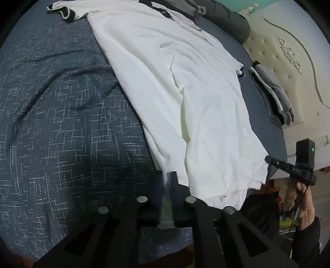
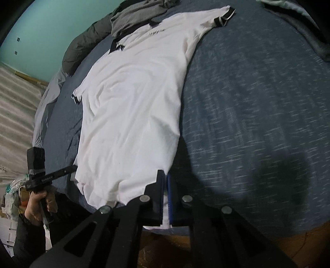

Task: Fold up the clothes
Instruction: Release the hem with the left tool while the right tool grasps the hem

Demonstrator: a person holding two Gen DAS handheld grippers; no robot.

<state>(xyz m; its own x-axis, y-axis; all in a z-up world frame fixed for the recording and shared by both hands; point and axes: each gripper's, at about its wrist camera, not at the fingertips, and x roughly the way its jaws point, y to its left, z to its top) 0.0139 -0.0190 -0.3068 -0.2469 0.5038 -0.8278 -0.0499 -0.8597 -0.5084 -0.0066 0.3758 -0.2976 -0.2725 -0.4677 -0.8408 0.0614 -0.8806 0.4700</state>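
Observation:
A white polo shirt (image 1: 175, 82) (image 2: 134, 103) with black collar and cuff trim lies flat, front up, on a dark blue patterned bedspread (image 1: 61, 123) (image 2: 257, 103). Its hem is at the bed's near edge. My left gripper (image 1: 170, 174) is shut at the hem's left corner, with a thin strip of cloth between its fingers. In the right wrist view the left gripper (image 2: 74, 166) has its tip on that corner. My right gripper (image 2: 165, 173) is shut on the hem's right corner, and white fabric shows between its pads. The left wrist view has the right gripper (image 1: 268, 159) at that same corner.
A small stack of folded grey clothes (image 1: 274, 92) lies by the cream tufted headboard (image 1: 288, 51). A dark grey padded garment (image 2: 86, 43) and a lighter grey one (image 2: 134, 18) lie beyond the shirt's collar. A person's hands (image 1: 299, 195) (image 2: 35, 208) grip the handles off the bed's edge.

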